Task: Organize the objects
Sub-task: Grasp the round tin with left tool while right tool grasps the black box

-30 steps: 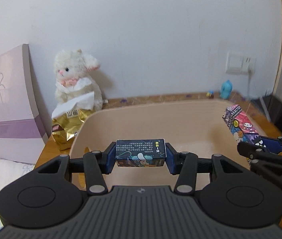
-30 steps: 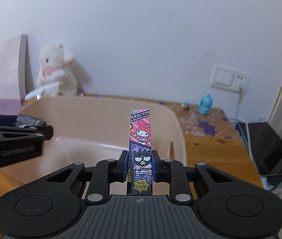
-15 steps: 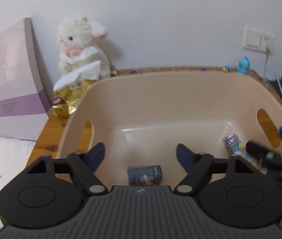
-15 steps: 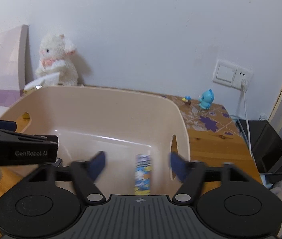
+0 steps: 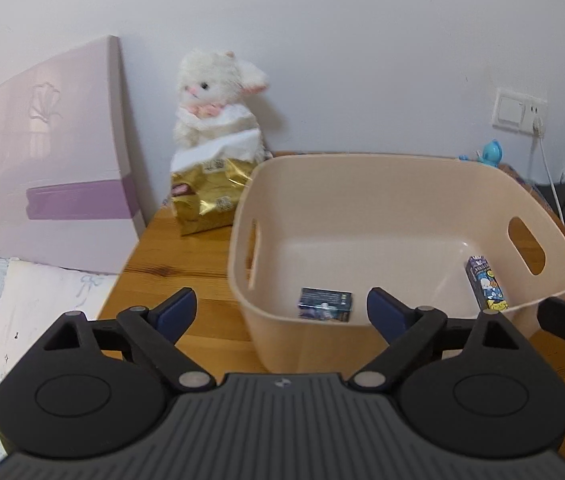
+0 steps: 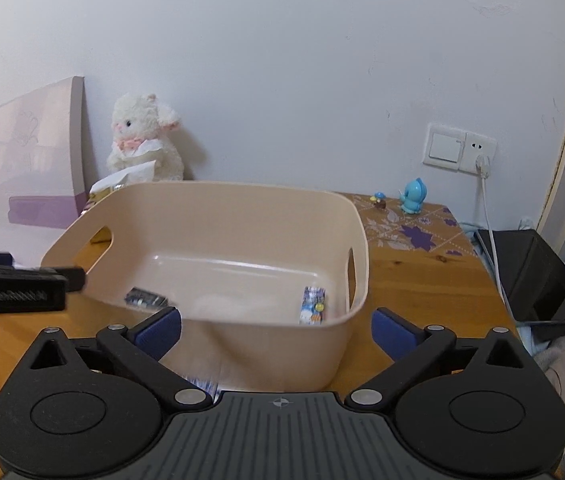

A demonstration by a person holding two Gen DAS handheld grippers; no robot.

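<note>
White wall backs a wooden worktop [image 5: 170, 264] where a beige bin [image 5: 402, 184] stands. On its floor lie a dark box [image 5: 325, 304] near the front wall and a slim carton [image 5: 486, 282] at the right side, well apart. Both the left gripper [image 5: 282, 312] and the right gripper [image 6: 276, 330] hang before the bin's near wall, fingers spread wide, holding nothing. A plush lamb [image 5: 212, 100] and a gold bag [image 5: 206, 196] sit far left.
</note>
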